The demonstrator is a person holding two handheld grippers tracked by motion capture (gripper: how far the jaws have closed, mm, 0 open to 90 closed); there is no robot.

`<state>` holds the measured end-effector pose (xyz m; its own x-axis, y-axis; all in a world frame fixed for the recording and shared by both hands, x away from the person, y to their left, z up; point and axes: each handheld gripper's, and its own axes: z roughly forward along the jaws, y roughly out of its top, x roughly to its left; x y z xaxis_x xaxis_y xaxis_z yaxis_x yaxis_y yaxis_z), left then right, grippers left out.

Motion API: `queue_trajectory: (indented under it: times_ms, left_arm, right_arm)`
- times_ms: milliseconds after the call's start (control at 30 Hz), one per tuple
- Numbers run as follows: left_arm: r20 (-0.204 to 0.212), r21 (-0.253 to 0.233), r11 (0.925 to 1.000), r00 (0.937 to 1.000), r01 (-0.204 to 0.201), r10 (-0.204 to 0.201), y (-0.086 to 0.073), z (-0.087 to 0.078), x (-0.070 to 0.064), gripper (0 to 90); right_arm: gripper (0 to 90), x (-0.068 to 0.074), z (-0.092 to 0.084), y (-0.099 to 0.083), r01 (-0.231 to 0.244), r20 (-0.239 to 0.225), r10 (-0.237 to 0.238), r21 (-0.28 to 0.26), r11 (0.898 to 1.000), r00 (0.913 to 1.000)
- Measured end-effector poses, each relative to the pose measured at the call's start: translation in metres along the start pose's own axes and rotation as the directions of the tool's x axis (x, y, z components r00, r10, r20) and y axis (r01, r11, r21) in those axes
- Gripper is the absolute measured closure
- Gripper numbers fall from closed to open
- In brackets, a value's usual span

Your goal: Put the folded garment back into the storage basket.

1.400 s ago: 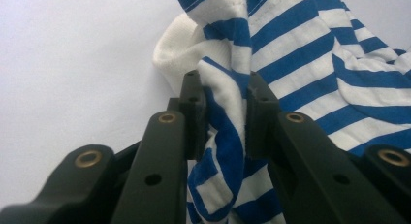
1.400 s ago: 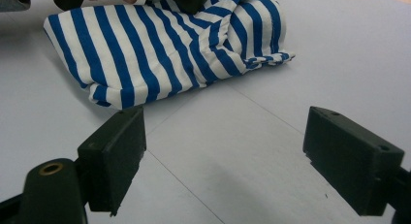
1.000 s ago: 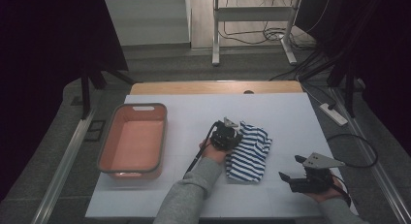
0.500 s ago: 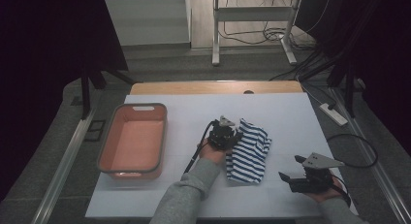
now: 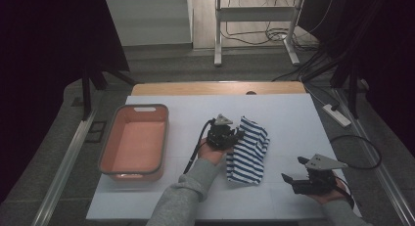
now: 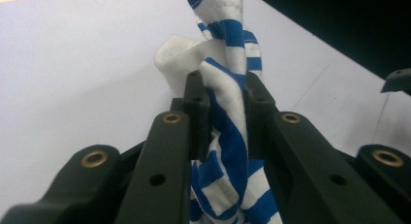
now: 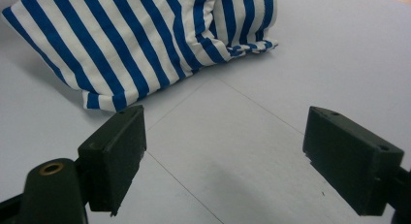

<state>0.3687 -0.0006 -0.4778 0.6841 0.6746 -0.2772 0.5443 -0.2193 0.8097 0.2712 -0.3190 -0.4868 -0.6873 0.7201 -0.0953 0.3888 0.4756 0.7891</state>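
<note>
A blue and white striped cloth (image 5: 249,150) lies folded near the middle of the white table (image 5: 161,201). My left gripper (image 5: 234,137) is at the cloth's left edge, shut on a fold of it. In the left gripper view the striped cloth (image 6: 228,122) is pinched between the two black jaws and rises from the table. My right gripper (image 5: 289,181) rests low at the front right of the table, open, with nothing between its jaws. In the right gripper view the striped cloth (image 7: 145,40) lies ahead and to the left, apart from the right gripper (image 7: 225,161).
A salmon-coloured tub (image 5: 134,140) with a grey rim stands at the table's left side. A black cable (image 5: 359,150) loops on the table's right edge. A power strip (image 5: 336,114) lies beyond the right edge.
My left gripper has moved a little up and away from me with the cloth's edge in it, lifting that fold. The right gripper has stayed where it was.
</note>
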Motion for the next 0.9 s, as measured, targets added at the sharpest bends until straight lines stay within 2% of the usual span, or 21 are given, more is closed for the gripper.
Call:
queue_trajectory:
  times_ms: [333, 500, 800, 900]
  left_arm:
    - [0.031, -0.039, 0.9992, 0.9995, -0.004, 0.005, 0.003, -0.011, -0.006, 76.5]
    - [0.074, -0.077, 0.9969, 0.9973, 0.012, -0.006, 0.006, -0.02, -0.009, 76.6]
    - [0.079, -0.101, 0.9949, 0.9968, 0.0, 0.008, 0.008, -0.028, -0.013, 76.6]
    - [0.098, -0.115, 0.9933, 0.9952, 0.007, 0.004, 0.008, -0.03, -0.013, 76.6]
  right_arm:
    - [16.3, 0.0, 0.0, 0.0, 0.001, 0.004, -0.001, 0.001, 1.0, 1.0]
    - [16.4, 0.0, 0.0, 0.0, 0.001, 0.005, -0.001, 0.001, 1.0, 1.0]
    - [16.4, 0.0, 0.0, 0.0, 0.001, 0.008, -0.001, 0.002, 1.0, 1.0]
    - [16.5, -0.001, 0.0, 0.0, 0.001, 0.009, -0.001, 0.002, 1.0, 1.0]
